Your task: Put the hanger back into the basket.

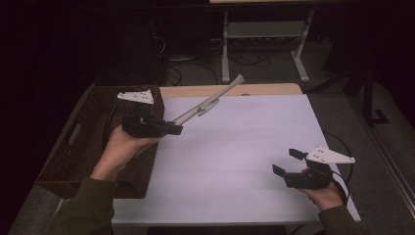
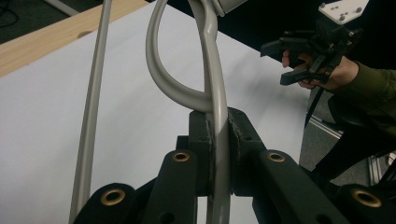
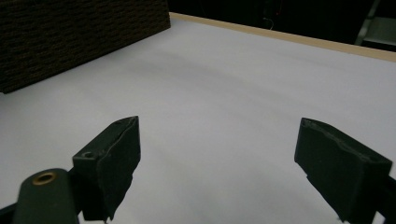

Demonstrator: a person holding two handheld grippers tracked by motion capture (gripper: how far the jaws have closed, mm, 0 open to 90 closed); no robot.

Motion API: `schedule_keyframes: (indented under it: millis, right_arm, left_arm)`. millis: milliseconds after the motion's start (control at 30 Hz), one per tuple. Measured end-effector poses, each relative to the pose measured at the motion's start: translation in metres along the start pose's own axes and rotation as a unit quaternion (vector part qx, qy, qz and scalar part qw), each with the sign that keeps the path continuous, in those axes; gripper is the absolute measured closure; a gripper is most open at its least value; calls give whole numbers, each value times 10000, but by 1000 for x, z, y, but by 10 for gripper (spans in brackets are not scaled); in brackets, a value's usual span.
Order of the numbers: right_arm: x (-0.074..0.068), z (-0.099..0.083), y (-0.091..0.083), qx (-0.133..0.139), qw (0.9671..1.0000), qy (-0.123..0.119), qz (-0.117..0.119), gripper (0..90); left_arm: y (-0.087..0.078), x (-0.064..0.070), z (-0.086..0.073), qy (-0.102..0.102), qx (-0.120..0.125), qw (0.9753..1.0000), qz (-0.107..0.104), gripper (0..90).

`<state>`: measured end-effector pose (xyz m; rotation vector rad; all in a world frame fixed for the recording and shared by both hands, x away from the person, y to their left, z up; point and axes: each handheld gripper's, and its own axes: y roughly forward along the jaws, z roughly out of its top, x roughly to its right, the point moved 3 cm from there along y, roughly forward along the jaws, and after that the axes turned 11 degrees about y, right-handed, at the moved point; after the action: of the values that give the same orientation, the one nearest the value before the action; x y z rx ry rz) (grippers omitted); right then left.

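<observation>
— Dim room beyond the worktop (image 1: 235,152): dark floor, loose cables, a white-legged frame (image 1: 264,30) well past the far edge. Much bare sheet in the middle?

— Plenty. Bare white from the wooden strip (image 1: 266,89) along the far edge down to the near edge, and across to the right edge.

— And on the left?

— Hemmed in by a dark woven basket (image 1: 73,137), set along the left side with its inner wall bordering the sheet.

— Left tool (image 1: 177,129)?

— Raised just beside the basket's inner wall, above the sheet. Clamped fully down on the grey long-handled implement (image 1: 210,100), pinching its stem right below the loop.

— Pointing where?

— Away and to the right, slanting up over the far half of the sheet, with the flared end above the wooden strip. Clear of the sheet along the whole length, as far as can be told. Thin second rod running alongside the stem.

— Right tool (image 1: 287,161)?

— Near the right-hand near corner, close to the right edge, well apart from the implement. Jaws spread wide, gripping nothing, aimed across the open sheet towards the basket.

— Touching the worktop?

— Cannot tell from above; seen along the jaws, seemingly a little over it.

— Cable?

— Looping from the right tool out past the right edge, off the sheet.
</observation>
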<state>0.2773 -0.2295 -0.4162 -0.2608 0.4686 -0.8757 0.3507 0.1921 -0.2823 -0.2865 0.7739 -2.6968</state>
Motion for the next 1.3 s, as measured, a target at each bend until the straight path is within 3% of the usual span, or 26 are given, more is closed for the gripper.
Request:
schedule_keyframes:
  millis: [500,833,1300]
  right_arm:
    - [0,0,1,8,10000,6,-6,139]
    - [2,0,0,36,10000,43,-43,139]
    - [3,1,1,47,10000,45,-74,139]
  left_arm:
    - [-56,-19,-11,-71,-80,9986,523,822]
    - [-99,-32,-29,-207,-67,9955,919,822]
    - [-148,-43,-69,-501,-239,9897,1320,822]
